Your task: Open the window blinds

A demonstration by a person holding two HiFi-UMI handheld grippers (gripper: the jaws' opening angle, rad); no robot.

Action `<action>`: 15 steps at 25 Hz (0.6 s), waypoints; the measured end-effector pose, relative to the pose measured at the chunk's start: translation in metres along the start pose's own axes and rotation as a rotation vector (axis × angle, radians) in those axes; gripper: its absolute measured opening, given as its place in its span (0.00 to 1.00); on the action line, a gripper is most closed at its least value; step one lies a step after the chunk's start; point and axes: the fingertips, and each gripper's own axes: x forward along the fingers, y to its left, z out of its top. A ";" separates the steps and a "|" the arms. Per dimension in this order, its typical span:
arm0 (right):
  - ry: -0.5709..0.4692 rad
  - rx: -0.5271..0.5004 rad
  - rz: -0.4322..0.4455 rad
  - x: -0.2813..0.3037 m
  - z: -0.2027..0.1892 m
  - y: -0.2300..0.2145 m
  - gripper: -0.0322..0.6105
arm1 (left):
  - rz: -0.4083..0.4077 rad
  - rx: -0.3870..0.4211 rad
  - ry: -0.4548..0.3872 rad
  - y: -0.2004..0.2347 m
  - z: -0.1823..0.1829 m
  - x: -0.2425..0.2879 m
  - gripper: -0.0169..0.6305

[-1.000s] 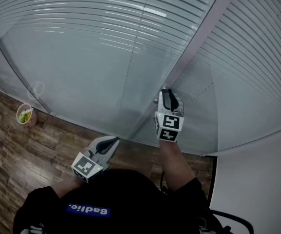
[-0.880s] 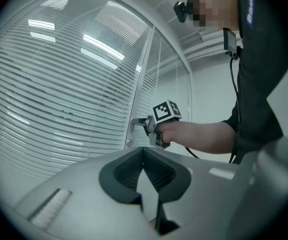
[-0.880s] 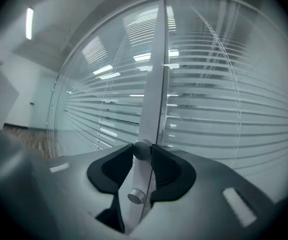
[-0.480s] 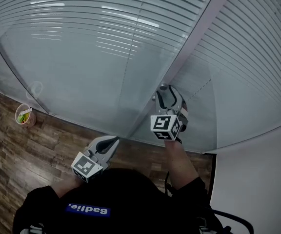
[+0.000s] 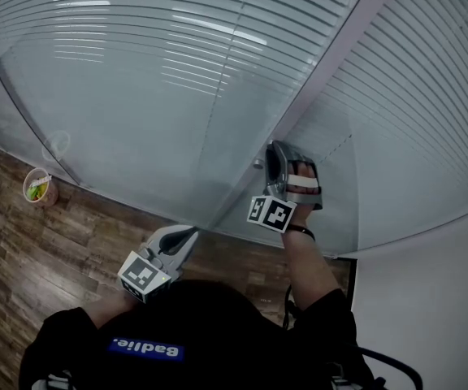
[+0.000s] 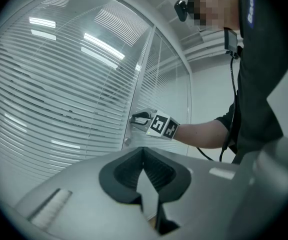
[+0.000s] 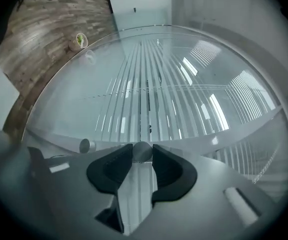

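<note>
The slatted blinds hang behind glass on both sides of a pale upright frame. A small round metal knob sticks out of that frame. My right gripper points level at the frame, and its jaws have just been closing with the knob between them. Both pads now touch the knob, so it is shut on it. From the left gripper view the right gripper shows at the frame. My left gripper hangs lower left, away from the glass, shut and holding nothing.
A second small round knob sits on the frame beside the gripped one. A paper cup stands on the wooden floor by the glass at left. A white wall closes the right side.
The right gripper has rolled about its own axis at the knob: its marker cube swung from the near side over to the left. The left gripper stayed still.
</note>
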 end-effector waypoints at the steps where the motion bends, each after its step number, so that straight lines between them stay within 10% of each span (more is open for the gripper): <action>1: 0.000 0.018 0.001 0.000 0.000 -0.001 0.25 | 0.001 0.000 0.000 0.000 0.000 0.000 0.03; 15: 0.008 0.404 0.008 0.001 0.001 -0.012 0.25 | 0.007 0.010 0.007 0.001 0.007 -0.002 0.03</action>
